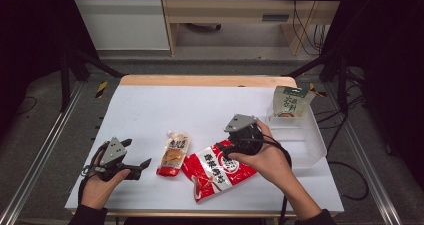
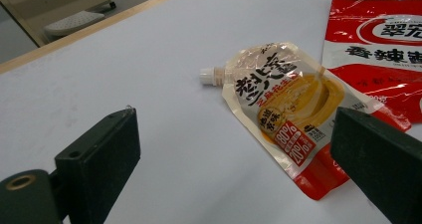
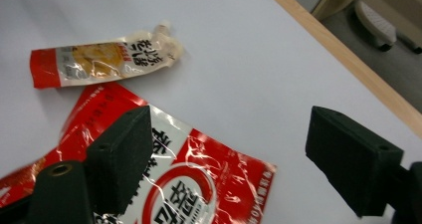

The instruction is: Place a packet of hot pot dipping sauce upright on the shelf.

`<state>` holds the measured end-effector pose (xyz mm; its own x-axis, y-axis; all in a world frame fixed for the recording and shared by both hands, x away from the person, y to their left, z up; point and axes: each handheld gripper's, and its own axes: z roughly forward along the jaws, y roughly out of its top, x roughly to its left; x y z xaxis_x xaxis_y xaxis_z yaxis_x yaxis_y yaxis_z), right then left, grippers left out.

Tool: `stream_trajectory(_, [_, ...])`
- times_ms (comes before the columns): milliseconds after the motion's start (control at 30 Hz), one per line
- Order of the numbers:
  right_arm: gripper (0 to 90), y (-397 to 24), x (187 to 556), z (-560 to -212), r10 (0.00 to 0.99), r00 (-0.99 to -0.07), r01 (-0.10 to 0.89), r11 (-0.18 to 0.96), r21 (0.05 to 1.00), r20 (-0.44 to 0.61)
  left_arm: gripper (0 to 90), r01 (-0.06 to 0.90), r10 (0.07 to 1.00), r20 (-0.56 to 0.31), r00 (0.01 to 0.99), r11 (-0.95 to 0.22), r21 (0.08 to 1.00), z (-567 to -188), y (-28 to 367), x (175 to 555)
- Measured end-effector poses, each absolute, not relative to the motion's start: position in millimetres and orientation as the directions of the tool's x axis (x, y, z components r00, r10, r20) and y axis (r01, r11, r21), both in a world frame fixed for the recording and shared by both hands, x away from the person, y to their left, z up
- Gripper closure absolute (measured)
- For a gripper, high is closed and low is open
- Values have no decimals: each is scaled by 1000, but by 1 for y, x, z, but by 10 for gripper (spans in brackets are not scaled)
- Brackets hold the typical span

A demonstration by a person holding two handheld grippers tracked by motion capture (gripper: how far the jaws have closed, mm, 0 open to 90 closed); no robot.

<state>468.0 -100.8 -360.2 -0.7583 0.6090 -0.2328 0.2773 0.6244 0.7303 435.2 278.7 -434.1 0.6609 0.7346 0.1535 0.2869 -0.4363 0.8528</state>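
High view shows the white bench (image 1: 150, 110) first, the biggest thing. At about 3 o'clock on it sits a clear tub (image 1: 307, 140), and one green and white pouch (image 1: 289, 102) already stands in its far corner. So I think one bag is packed and two are left.

Next in size is the red snack bag (image 1: 215, 172), lying flat near 6 o'clock. The right gripper (image 3: 226, 159) hangs just above its top corner. Its jaws are wide apart and hold nothing; one jaw is over the bag and the other over bare bench. I think this bag goes next.

Smaller is the sauce pouch (image 1: 173, 155) with a white spout, flat just beside the red bag at its 9 o'clock.

Off at 8 o'clock the left gripper (image 1: 132, 157) waits in the hand, jaws wide open and empty, pointing at the sauce pouch.
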Motion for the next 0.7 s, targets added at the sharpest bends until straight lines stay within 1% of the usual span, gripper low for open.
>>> stream_trajectory(400, [340, -56, 477, -374, 581, -794, 297, 628, 720, -179, 83, 281, 715, 196, 671, -489, 826, -437, 269, 435])
stream_trajectory(700, [424, -28, 490, -388, 567, -811, 317, 634, 706, -145, 84, 278, 712, 194, 675, -489, 827, -437, 267, 434])
